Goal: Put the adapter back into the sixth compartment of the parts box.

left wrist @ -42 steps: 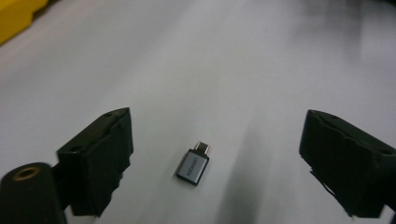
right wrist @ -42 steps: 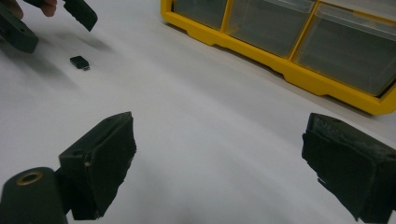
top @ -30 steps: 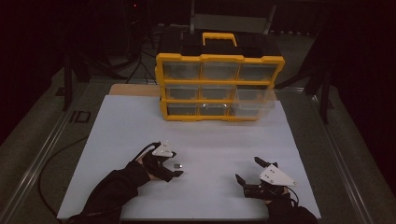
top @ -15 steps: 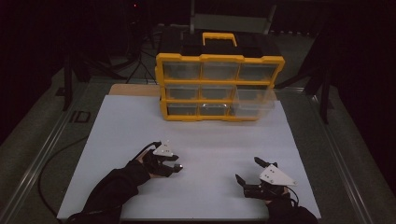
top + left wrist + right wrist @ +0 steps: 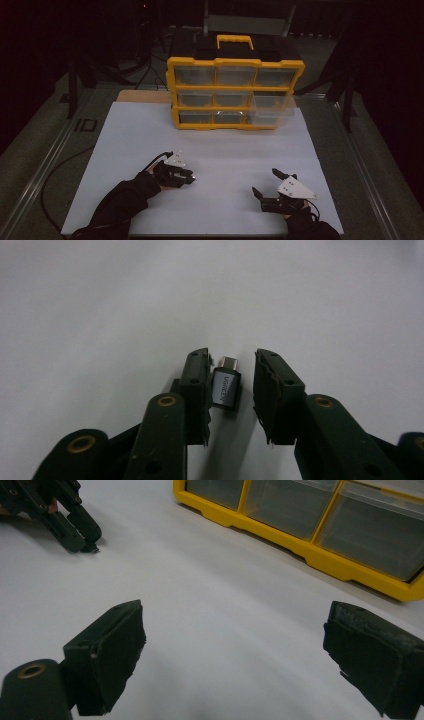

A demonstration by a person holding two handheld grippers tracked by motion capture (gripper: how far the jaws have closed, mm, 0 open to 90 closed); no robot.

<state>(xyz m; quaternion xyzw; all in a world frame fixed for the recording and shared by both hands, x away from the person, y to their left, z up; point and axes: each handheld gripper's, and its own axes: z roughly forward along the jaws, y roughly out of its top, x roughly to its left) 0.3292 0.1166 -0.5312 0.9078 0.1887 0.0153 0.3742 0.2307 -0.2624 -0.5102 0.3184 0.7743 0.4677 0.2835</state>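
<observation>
- Left gripper [image 5: 231,390], low on the white surface [image 5: 215,145], at about 7 o'clock in the high view [image 5: 187,176]: jaws parted, not clamped.
- Between those jaws, a small dark grey USB adapter [image 5: 226,389] with a metal plug tip pointing away from the camera; touching or nearly touching the jaw at 9 o'clock, with a clear gap to the jaw at 3 o'clock.
- Adapter lying on the surface, its shadow running back toward 6 o'clock in the left gripper view.
- Right gripper [image 5: 235,655], at about 5 o'clock in the high view [image 5: 265,184]: jaws spread wide, nothing between them, only bare white surface there.
- Well apart from each other, the two grippers, both near the front edge of the surface; left gripper seen far off at 10 o'clock in the right gripper view [image 5: 75,527].
- Dark sleeves entering from 6 o'clock in the high view, one behind each gripper.
- Yellow drawer organiser [image 5: 235,95] at 12 o'clock, at the far edge of the surface: three rows of clear drawers, yellow handle on top.
- Lower drawers at its 3 o'clock side standing out past the frame; same yellow frame and clear drawers at 1 o'clock in the right gripper view [image 5: 310,555].
</observation>
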